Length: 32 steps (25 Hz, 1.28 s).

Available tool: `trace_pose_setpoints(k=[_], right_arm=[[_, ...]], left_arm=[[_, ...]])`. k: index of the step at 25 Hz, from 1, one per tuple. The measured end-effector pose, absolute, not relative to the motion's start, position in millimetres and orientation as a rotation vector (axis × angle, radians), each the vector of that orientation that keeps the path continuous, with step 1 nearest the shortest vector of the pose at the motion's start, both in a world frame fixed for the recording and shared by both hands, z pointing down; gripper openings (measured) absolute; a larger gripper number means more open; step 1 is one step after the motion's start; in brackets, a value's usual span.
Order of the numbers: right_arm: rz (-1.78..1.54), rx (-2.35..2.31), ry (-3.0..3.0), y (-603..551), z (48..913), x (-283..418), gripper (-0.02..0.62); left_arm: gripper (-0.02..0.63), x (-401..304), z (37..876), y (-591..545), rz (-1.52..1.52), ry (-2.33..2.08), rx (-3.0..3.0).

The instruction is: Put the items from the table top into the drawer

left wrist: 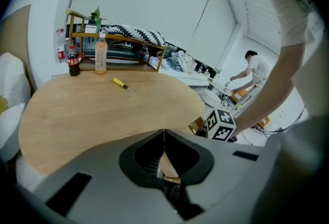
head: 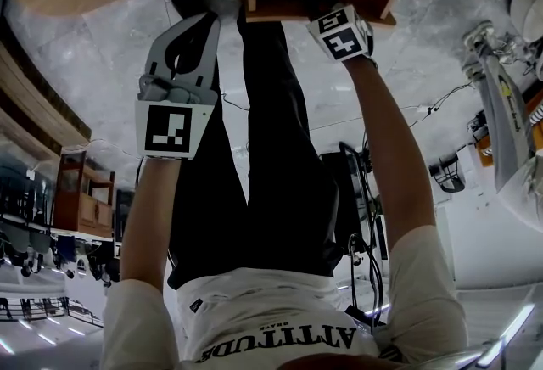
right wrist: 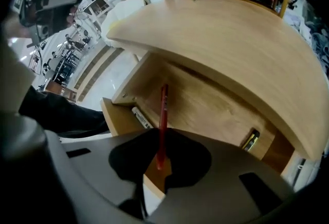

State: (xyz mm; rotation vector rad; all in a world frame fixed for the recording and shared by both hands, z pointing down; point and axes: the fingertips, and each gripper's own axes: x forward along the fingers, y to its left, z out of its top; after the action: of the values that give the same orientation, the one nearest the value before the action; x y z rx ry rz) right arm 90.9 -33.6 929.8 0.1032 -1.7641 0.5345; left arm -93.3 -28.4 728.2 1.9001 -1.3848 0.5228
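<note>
My right gripper (right wrist: 159, 134) is shut on a red pen (right wrist: 163, 115), which sticks out upright between the jaws over the open wooden drawer (right wrist: 117, 114) under the table top. A white marker (right wrist: 140, 117) lies in the drawer at the left, and a dark and yellow item (right wrist: 251, 140) at the right. In the head view the right gripper's marker cube (head: 342, 33) is at the drawer (head: 377, 3). My left gripper (left wrist: 164, 134) is shut with nothing in it, at the near edge of the table (left wrist: 92, 115). A yellow pen (left wrist: 120, 82) lies far across the table.
A wooden shelf (left wrist: 123, 45) stands at the table's far side, with a cola bottle (left wrist: 74, 61) and an orange bottle (left wrist: 101, 57) in front. A white chair (left wrist: 10, 99) is at the left. The person's legs (head: 271, 156) are below the drawer.
</note>
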Motion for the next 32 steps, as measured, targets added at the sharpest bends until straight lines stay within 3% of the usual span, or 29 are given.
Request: trace_pose_setpoints(k=[9, 13, 19, 32], right_arm=[[0.532, 0.205, -1.74, -45, 949, 98, 0.067], [0.557, 0.257, -1.755, -52, 950, 100, 0.108], [0.571, 0.289, -1.785, -57, 935, 101, 0.112], [0.654, 0.424, -1.905, -74, 874, 109, 0.061]], left_arm=[[0.023, -98, 738, -27, 0.531, -1.376, 1.895], [0.023, -96, 742, -27, 0.538, -1.372, 1.898], [0.023, -91, 735, -30, 0.539, -1.373, 1.917], [0.023, -84, 702, -69, 0.572, -1.386, 1.988]])
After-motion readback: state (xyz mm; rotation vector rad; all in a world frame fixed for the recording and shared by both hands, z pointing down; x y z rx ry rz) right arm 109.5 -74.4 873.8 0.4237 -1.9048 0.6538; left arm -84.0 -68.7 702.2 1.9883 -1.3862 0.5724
